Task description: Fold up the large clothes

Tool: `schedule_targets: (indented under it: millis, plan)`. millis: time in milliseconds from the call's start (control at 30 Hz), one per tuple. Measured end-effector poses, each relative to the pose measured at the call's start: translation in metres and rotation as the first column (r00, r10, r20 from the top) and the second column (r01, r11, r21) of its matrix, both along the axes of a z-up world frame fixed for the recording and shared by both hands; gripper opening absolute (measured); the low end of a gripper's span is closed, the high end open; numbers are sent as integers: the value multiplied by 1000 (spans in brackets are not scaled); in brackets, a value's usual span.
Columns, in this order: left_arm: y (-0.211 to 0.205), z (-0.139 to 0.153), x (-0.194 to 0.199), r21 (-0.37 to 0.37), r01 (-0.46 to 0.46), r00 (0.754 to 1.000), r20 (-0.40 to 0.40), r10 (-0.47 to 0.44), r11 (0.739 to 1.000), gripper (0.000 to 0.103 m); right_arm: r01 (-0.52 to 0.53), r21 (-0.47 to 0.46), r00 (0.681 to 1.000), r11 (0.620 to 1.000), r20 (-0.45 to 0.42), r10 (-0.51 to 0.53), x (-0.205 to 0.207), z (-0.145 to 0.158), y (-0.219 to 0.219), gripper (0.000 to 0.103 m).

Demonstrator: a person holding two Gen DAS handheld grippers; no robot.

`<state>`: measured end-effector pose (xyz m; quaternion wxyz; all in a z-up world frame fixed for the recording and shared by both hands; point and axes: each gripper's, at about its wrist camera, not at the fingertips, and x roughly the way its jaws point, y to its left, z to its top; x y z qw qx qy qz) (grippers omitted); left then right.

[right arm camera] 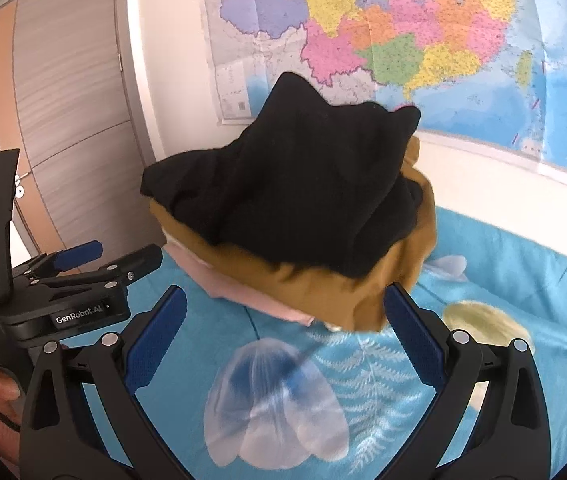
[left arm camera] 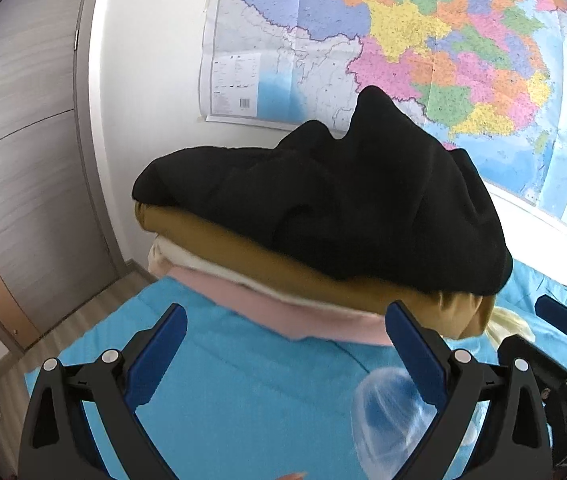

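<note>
A stack of folded clothes lies on the blue bedspread (left arm camera: 251, 392) against the wall. A black garment (left arm camera: 343, 200) is on top, rumpled, above a mustard-brown one (left arm camera: 267, 256), a white one (left arm camera: 187, 258) and a pink one (left arm camera: 283, 316). The stack also shows in the right wrist view, black (right arm camera: 303, 184) over brown (right arm camera: 323, 292) over pink (right arm camera: 251, 300). My left gripper (left arm camera: 285, 332) is open and empty just in front of the stack. My right gripper (right arm camera: 283, 320) is open and empty, with its right finger (right arm camera: 407, 320) at the brown garment's corner. The left gripper (right arm camera: 111, 260) shows at left in the right wrist view.
A coloured map (left arm camera: 423, 40) hangs on the white wall behind the stack. A wooden wardrobe door (left arm camera: 23, 140) stands to the left, with wood floor (left arm camera: 83, 320) below. The bedspread (right arm camera: 503, 300) has flower and fern prints (right arm camera: 275, 396).
</note>
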<state>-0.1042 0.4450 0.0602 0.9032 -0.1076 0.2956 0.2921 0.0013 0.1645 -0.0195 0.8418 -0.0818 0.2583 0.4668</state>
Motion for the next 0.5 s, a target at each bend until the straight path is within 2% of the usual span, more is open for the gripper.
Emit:
schedule_targets:
  millis: [200,500]
  plan:
    - [-4,-8,-11,-25,-15,1000,-16,14,1000,97,14,-12,1000,1000,-11,-14,-11,-9,-8,97]
    - [-19,-8,-20,-4,-4,1000,-24,4,1000,97,3,-11,1000,1000,1,-3,-28,-11,-15,97]
